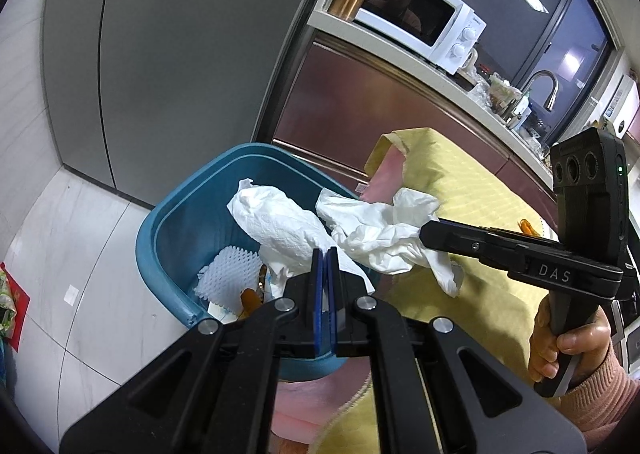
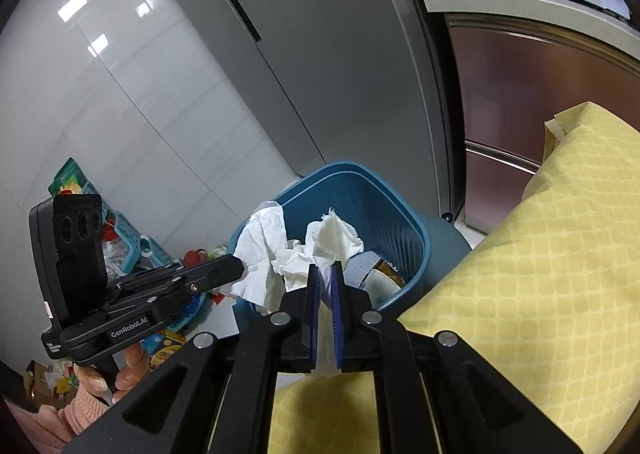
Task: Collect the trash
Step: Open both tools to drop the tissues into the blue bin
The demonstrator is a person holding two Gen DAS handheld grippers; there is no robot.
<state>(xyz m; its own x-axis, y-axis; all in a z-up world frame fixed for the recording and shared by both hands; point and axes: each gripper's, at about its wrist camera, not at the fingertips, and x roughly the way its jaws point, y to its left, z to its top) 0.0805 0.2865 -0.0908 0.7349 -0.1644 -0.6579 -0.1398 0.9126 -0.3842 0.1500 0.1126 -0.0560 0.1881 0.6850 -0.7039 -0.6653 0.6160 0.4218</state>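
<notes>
While both grippers hung over the blue plastic bin (image 1: 168, 222), each carried a crumpled white paper towel above its open mouth. The left gripper (image 1: 325, 254) had its blue-padded jaws pressed together on one embossed paper towel (image 1: 280, 226), which draped across the bin's rim. The right gripper (image 2: 325, 268) had its jaws clamped on a second crumpled towel (image 2: 334, 234), seen from the left wrist as a wrinkled wad (image 1: 376, 230) hanging off the black fingers beside the bin's near edge.

The bin stood on the pale tiled floor (image 1: 80, 254), squeezed between a grey refrigerator (image 1: 180, 54) and a table draped in a yellow quilted cloth (image 1: 472, 190), whose edge touched or nearly touched the bin's wall. Its ribbed inner walls enclosed a white foam fruit net (image 1: 228, 270) and other scraps. Open floor lay to the bin's far side, away from the table. A hand (image 1: 560, 342) in a pink knitted sleeve gripped the right gripper's handle. A white microwave (image 1: 424, 26) sat on the counter behind.
</notes>
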